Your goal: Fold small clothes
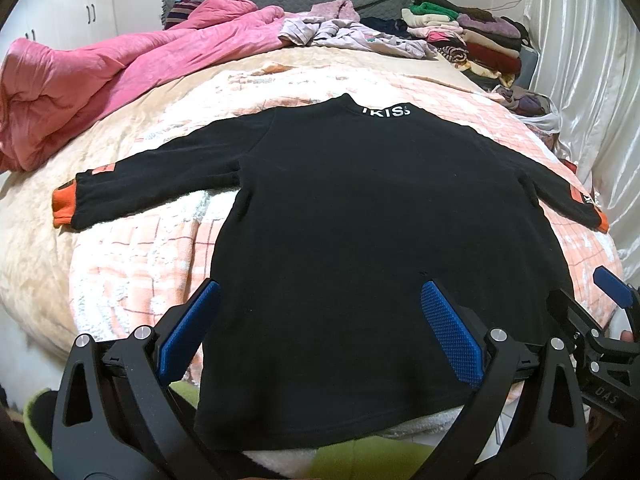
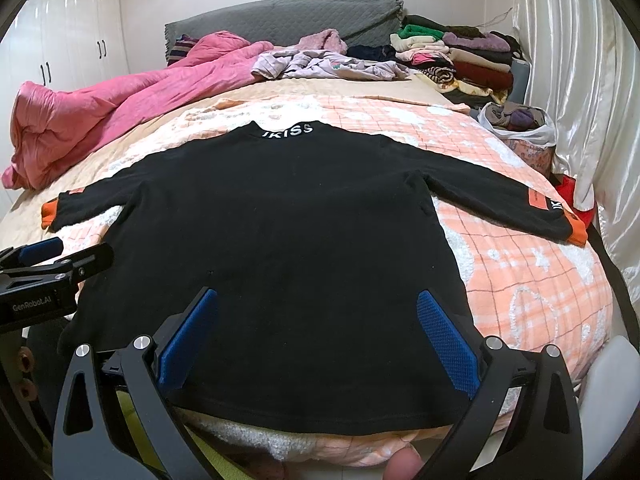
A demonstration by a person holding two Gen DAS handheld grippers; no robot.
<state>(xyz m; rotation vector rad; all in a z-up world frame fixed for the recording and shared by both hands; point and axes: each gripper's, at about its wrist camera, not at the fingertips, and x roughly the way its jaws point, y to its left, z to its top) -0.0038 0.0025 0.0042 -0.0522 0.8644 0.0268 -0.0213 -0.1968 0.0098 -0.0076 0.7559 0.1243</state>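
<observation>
A black sweater [image 1: 360, 216] lies flat on the bed [image 1: 132, 248], both sleeves spread. The left gripper [image 1: 320, 332] and right gripper [image 2: 316, 336] hover wide apart over its hem, holding nothing.

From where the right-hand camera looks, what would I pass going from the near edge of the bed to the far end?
Right gripper → black top → checked peach blanket → crumpled lilac garments → grey headboard.

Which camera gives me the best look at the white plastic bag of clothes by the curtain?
The right wrist view: the white plastic bag shows whole, open-topped, with clothes inside. In the left wrist view only a sliver shows at the bed's edge.
</observation>
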